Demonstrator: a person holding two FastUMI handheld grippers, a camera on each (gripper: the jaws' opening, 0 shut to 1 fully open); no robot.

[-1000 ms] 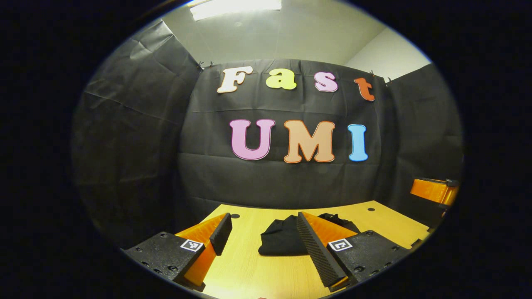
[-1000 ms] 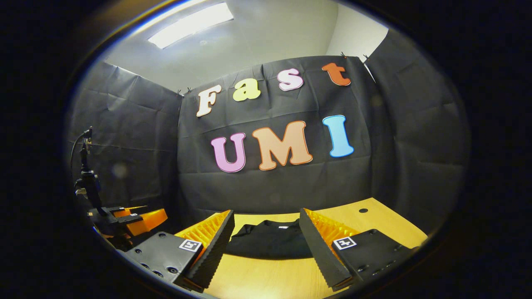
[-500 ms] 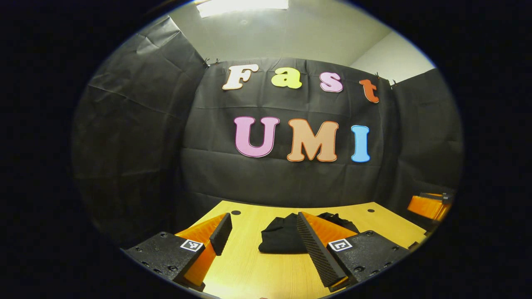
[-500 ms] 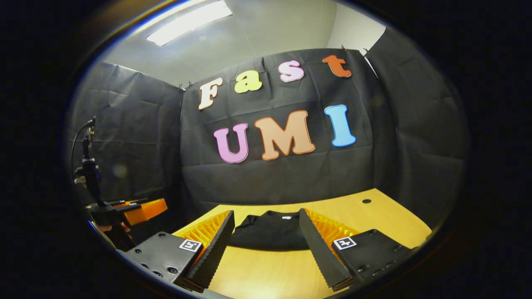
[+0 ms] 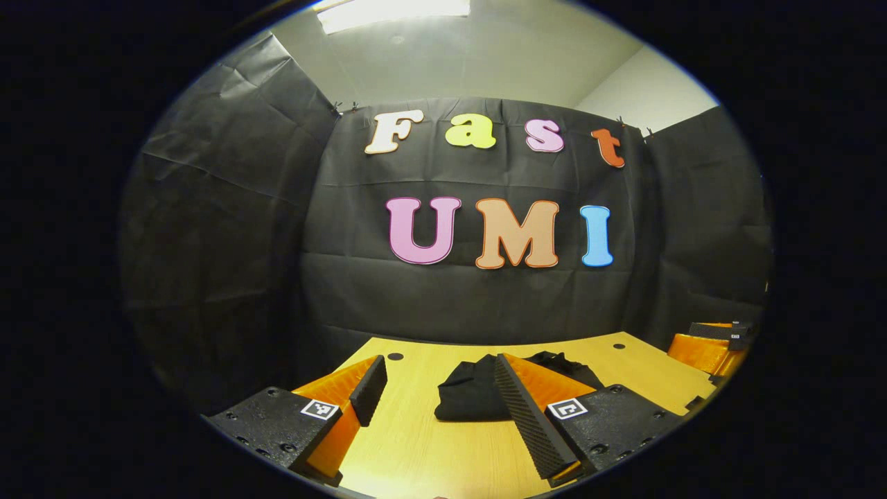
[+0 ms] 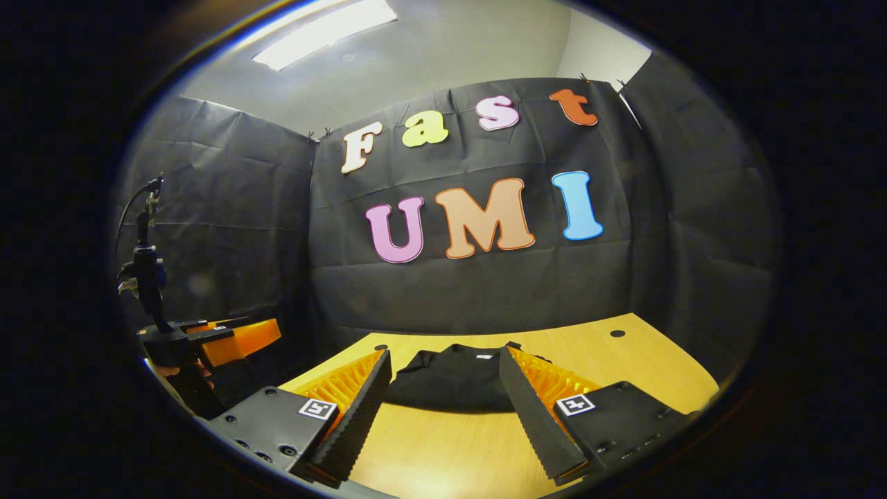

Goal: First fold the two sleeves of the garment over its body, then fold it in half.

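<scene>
A black garment lies in a compact folded bundle on the wooden table, a little beyond both grippers. In the left gripper view my left gripper is open above the table, and its right finger overlaps the bundle's right part. In the right gripper view the garment shows its collar and a small white tag, framed by my right gripper, open and apart from the cloth. The left gripper also appears at that view's left edge, and the right gripper at the left gripper view's right edge.
The table has small dark holes near its far corners and ends at the black cloth wall. A stand with a cable rises at the far left of the right gripper view, above the other gripper.
Both views shift only slightly. The right gripper view has tipped and moved a little, so the garment sits slightly higher between its fingers. The garment itself has not moved.
</scene>
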